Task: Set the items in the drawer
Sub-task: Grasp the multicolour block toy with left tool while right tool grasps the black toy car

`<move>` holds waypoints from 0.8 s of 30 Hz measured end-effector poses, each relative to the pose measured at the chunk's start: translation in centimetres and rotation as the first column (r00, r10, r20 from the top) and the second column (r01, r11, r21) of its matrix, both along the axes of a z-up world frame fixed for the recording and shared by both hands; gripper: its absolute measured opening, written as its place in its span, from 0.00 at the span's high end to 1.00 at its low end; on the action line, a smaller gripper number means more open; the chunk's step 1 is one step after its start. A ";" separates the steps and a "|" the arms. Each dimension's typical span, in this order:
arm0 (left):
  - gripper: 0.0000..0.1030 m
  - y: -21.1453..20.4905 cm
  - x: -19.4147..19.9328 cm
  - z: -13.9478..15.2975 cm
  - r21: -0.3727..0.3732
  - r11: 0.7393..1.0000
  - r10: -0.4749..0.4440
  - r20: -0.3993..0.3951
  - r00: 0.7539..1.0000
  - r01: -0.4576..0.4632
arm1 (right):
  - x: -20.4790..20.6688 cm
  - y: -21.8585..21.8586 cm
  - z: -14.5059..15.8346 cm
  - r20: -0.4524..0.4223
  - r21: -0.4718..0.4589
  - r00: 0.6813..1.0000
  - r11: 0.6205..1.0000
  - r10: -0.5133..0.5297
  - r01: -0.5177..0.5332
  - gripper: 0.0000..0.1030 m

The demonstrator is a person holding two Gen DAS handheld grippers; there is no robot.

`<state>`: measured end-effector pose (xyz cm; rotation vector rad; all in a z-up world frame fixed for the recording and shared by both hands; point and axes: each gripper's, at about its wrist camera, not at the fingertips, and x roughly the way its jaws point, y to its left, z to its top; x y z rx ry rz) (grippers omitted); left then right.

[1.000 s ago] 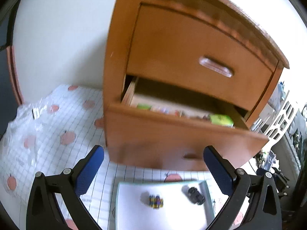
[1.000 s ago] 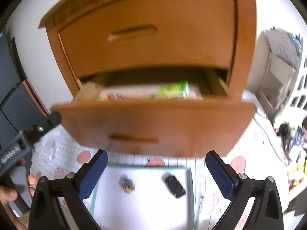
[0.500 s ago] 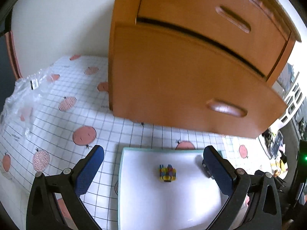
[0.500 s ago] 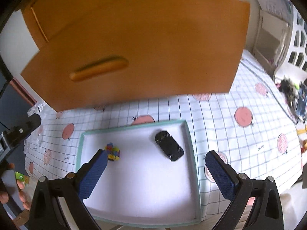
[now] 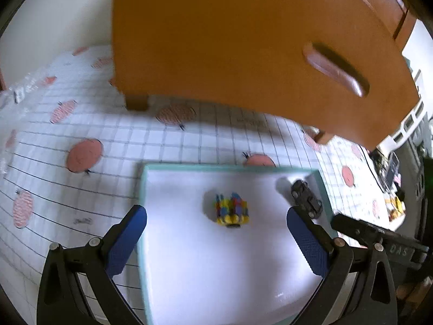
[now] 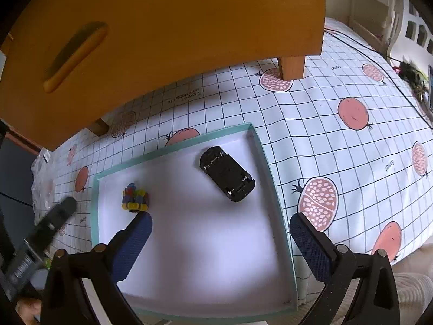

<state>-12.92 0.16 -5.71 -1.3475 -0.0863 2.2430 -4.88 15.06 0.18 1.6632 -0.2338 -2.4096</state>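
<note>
A white tray with a teal rim [image 5: 142,189] [image 6: 94,205] lies on the cloth in front of the wooden drawer unit. In it sit a small multicoloured block toy [image 5: 232,210] [image 6: 134,197] and a black toy car [image 5: 305,199] [image 6: 226,177], which lies upside down. The lower drawer front [image 5: 243,48] [image 6: 162,27] overhangs the tray; its inside is hidden from here. My left gripper [image 5: 216,239] hangs open over the tray, just short of the block toy. My right gripper [image 6: 220,243] is open too, nearer than the car.
A gridded cloth with pink fruit prints [image 6: 338,135] covers the surface. The cabinet's feet [image 6: 292,67] [image 5: 136,103] stand behind the tray. Crumpled clear plastic [image 5: 19,92] lies at far left. Cables and clutter [image 6: 411,73] lie at far right. The other gripper's body [image 5: 379,238] [image 6: 40,241] shows at each view's edge.
Both grippers have tilted down and dropped toward the tray. The drawer's contents, seen a second ago, are out of sight. The tray and both toys now look larger and closer.
</note>
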 end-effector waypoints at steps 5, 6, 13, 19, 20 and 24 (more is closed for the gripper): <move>0.00 0.6 0.0 -0.9 -0.021 1.000 -0.008 0.005 1.000 0.009 | -0.8 -0.6 -1.0 0.014 -0.011 1.000 1.000 0.016 -0.016 0.02; 0.00 0.7 -0.1 -1.1 -0.028 1.000 -0.008 0.010 1.000 0.009 | -1.1 -0.7 -1.1 0.016 -0.008 1.000 1.000 0.021 -0.020 0.03; 0.00 0.5 -0.6 -2.3 -0.058 0.998 0.009 0.044 0.999 -0.006 | -2.6 -1.0 -2.5 0.028 0.007 0.999 1.000 0.028 -0.028 0.18; 0.00 1.7 -0.6 -3.1 -0.082 0.996 -0.021 0.054 0.998 0.025 | -3.6 -1.8 -3.3 0.030 0.015 0.997 0.997 0.070 -0.070 0.24; 0.00 2.0 -0.7 -3.3 -0.091 0.995 -0.025 0.056 0.998 0.030 | -3.7 -2.0 -3.4 0.028 0.025 0.996 0.996 0.079 -0.080 0.25; 0.02 2.6 -1.0 -3.9 -0.104 0.994 -0.028 0.071 0.997 0.035 | -4.4 -2.5 -4.0 0.027 0.035 0.995 0.995 0.098 -0.099 0.29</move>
